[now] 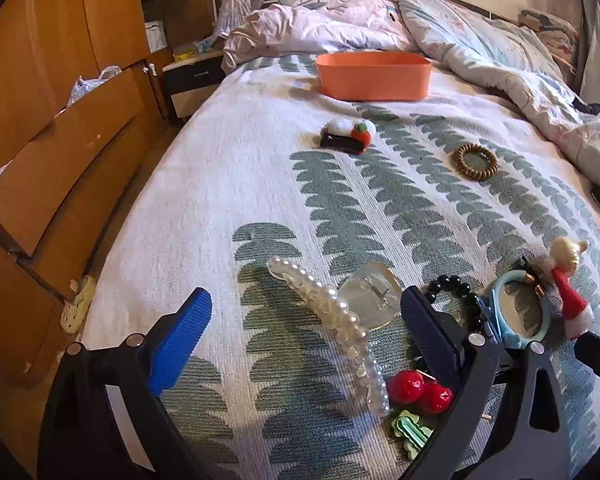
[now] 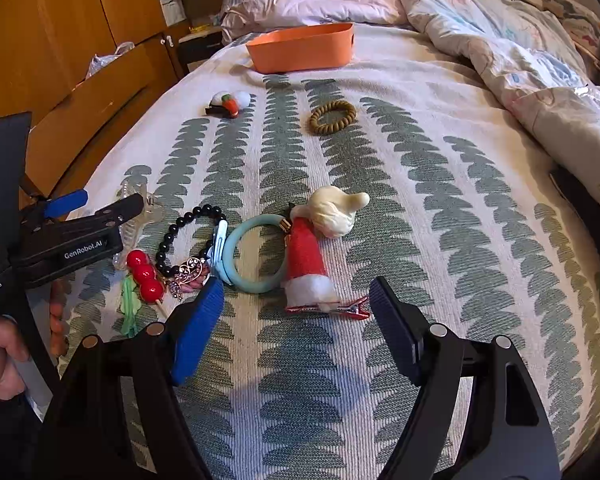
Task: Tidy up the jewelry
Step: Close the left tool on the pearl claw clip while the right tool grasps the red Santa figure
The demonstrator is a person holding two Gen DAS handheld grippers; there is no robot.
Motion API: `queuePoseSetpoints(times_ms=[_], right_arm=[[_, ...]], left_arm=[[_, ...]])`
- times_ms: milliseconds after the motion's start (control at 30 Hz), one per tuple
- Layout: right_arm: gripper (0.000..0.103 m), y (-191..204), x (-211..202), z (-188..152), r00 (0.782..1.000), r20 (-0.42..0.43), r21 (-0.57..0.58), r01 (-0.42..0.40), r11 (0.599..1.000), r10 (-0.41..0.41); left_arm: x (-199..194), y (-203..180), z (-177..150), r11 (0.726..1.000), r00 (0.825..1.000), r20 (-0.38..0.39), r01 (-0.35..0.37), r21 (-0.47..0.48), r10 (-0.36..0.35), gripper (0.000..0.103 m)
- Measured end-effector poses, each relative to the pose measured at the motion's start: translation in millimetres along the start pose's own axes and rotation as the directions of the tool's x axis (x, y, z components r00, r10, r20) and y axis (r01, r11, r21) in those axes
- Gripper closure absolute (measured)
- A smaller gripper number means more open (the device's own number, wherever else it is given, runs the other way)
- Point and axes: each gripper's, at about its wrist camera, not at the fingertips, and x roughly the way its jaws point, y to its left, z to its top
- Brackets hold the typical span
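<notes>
Left gripper (image 1: 306,344) is seen spread wide, nothing held; the pearl hair clip (image 1: 332,320) lies between its fingers on the bed (image 1: 228,184). Right gripper (image 2: 296,328) is likewise spread, just short of the Santa hair clip (image 2: 312,256). Beside these, a teal bangle (image 2: 248,256), black bead bracelet (image 2: 188,236) and red berry pick (image 2: 144,276) are clustered. Farther off, a brown spiral hair tie (image 2: 333,117) and pom-pom clip (image 2: 230,103) lie well apart. Farthest, the orange bin (image 1: 374,76) stands upright; its contents cannot be seen.
</notes>
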Motion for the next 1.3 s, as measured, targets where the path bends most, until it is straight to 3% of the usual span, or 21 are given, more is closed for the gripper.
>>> queuePoseSetpoints(times_ms=[200, 733, 967, 1067, 1300], right_arm=[[0.044, 3.2, 8.5, 0.1, 1.000, -0.026, -0.003, -0.002, 1.000, 0.002], [0.045, 3.5, 21.7, 3.4, 0.999, -0.050, 0.009, 0.012, 1.000, -0.012], [0.056, 2.5, 24.7, 3.3, 0.998, -0.067, 0.016, 0.017, 1.000, -0.016], [0.056, 2.5, 25.1, 3.1, 0.998, -0.067, 0.017, 0.019, 1.000, -0.018], [0.056, 3.4, 26.6, 3.1, 0.997, -0.072, 0.018, 0.019, 1.000, -0.018]], left_arm=[[4.9, 0.3, 1.8, 1.000, 1.000, -0.015, 0.003, -0.009, -0.003, 0.009], [14.7, -7.1, 2.6, 1.000, 0.999, -0.046, 0.010, 0.017, -0.009, 0.009], [18.5, -11.2, 1.5, 0.999, 0.998, -0.061, 0.016, 0.029, -0.014, 0.009], [18.7, -11.3, 1.1, 0.999, 0.998, -0.064, 0.019, 0.029, -0.018, 0.009], [22.3, -11.4, 0.3, 0.999, 0.997, -0.079, 0.026, 0.033, -0.023, 0.020]])
